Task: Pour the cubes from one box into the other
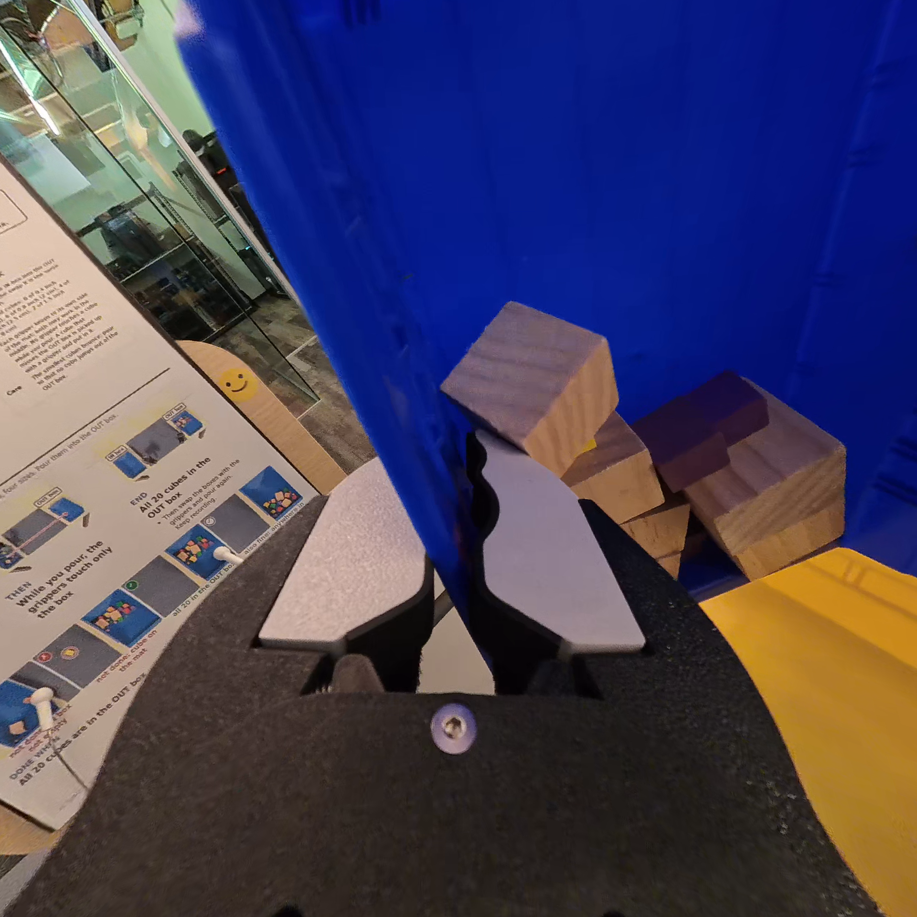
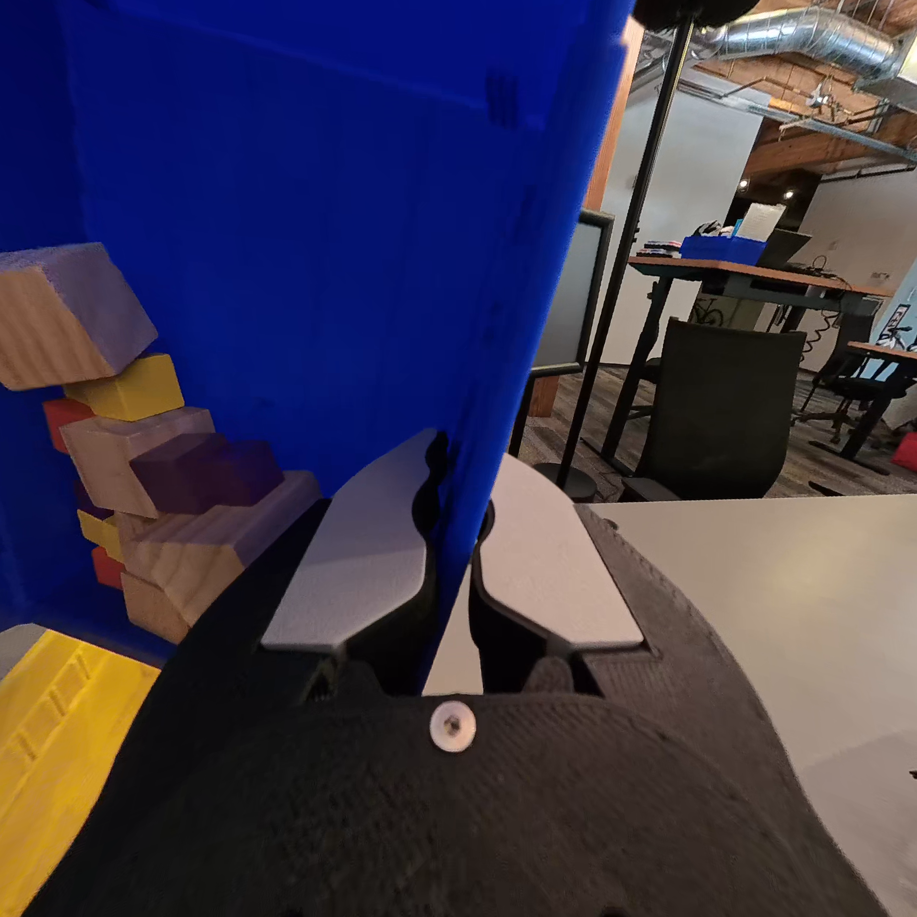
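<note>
I hold a blue box (image 1: 595,198) tipped steeply, its inside facing both cameras. My left gripper (image 1: 454,501) is shut on the box's left wall. My right gripper (image 2: 461,501) is shut on the box's right wall (image 2: 347,248). Several wooden cubes (image 1: 536,387), plain, purple, yellow and red, are piled at the box's low end (image 2: 163,471). A yellow box (image 1: 818,670) lies just below that low end, and it also shows in the right wrist view (image 2: 54,744). The inside of the yellow box is hidden.
A printed instruction sheet (image 1: 99,521) lies on the table to the left. A light grey table top (image 2: 769,620) spreads to the right. A black pole (image 2: 635,248), an office chair (image 2: 719,407) and desks stand beyond. Glass partitions (image 1: 124,198) rise at the far left.
</note>
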`<act>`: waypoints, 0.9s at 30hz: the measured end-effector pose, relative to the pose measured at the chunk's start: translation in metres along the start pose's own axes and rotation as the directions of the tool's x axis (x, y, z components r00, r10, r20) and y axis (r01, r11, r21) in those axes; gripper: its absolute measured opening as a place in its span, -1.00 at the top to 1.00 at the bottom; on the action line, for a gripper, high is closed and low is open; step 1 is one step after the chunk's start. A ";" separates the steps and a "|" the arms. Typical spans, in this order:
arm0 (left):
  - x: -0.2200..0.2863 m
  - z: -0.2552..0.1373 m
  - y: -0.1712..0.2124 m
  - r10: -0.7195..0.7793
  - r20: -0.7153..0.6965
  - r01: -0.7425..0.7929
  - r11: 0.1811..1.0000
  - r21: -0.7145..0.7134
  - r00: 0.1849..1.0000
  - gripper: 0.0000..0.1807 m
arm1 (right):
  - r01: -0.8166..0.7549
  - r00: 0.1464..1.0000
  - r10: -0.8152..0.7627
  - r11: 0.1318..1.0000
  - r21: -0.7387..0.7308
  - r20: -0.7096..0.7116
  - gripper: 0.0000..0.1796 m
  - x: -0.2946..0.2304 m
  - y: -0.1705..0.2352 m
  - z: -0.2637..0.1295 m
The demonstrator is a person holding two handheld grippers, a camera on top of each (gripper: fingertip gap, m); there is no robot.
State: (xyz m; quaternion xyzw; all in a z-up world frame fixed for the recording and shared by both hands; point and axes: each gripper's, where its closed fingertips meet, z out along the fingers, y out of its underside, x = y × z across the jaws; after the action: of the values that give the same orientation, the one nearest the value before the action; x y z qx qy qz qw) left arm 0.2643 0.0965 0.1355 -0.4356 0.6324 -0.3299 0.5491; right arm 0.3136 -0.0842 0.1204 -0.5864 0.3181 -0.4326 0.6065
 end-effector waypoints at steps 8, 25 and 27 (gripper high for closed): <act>0.006 0.014 0.018 -0.039 -0.012 0.038 0.998 -0.053 0.999 0.88 | 0.004 1.000 -0.003 0.998 -0.064 0.008 0.93 0.000 0.016 0.008; -0.002 0.004 0.012 -0.168 -0.027 0.170 0.983 0.071 0.985 0.88 | 0.155 0.988 -0.156 0.987 0.027 0.007 0.94 -0.006 -0.025 0.005; 0.000 0.004 0.011 -0.190 -0.040 0.193 0.976 0.102 0.981 0.88 | 0.168 0.986 -0.167 0.983 0.072 -0.017 0.95 -0.004 -0.032 0.001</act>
State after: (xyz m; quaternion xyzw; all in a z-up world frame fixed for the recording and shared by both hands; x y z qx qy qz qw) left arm 0.2659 0.1011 0.1247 -0.4597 0.5775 -0.4206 0.5274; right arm 0.3075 -0.0781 0.1520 -0.5861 0.2551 -0.4967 0.5871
